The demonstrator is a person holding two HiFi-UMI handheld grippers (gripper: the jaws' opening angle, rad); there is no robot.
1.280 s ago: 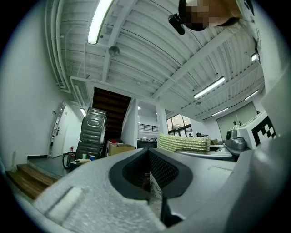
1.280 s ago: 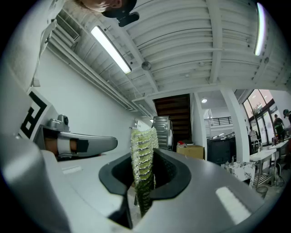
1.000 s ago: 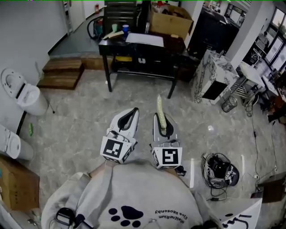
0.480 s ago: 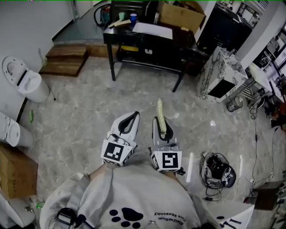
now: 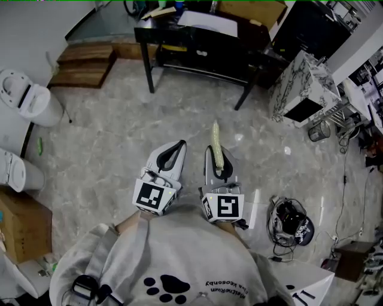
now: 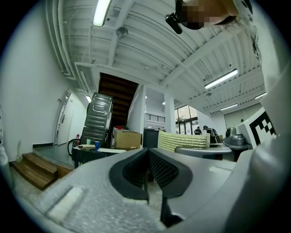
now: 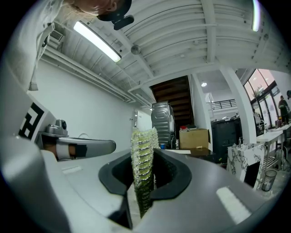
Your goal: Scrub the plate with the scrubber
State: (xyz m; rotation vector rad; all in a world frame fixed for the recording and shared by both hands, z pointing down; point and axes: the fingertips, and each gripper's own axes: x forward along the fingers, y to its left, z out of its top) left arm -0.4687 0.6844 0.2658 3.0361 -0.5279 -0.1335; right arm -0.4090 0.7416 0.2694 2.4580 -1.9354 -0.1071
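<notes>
My right gripper (image 5: 218, 160) is shut on a flat yellow-green scrubber (image 5: 216, 145), which stands on edge between the jaws and sticks out past the tips. In the right gripper view the scrubber (image 7: 143, 168) rises upright between the dark pads. My left gripper (image 5: 173, 156) is shut with nothing between its jaws; its own view shows the pads (image 6: 150, 175) pressed together and the scrubber (image 6: 183, 141) off to the right. Both grippers are held close in front of the person's chest, side by side, pointing level over the floor. No plate shows in any view.
A black table (image 5: 197, 42) with papers, a cup and a cardboard box (image 5: 251, 9) stands ahead. A marble-patterned block (image 5: 299, 89) is at right, wooden steps (image 5: 81, 69) and white toilets (image 5: 30, 101) at left. Cables and a headset (image 5: 290, 224) lie on the floor at right.
The head view has shifted forward toward the black table, which now sits higher and closer in the frame. Both grippers keep their side-by-side pose and the scrubber stays clamped.
</notes>
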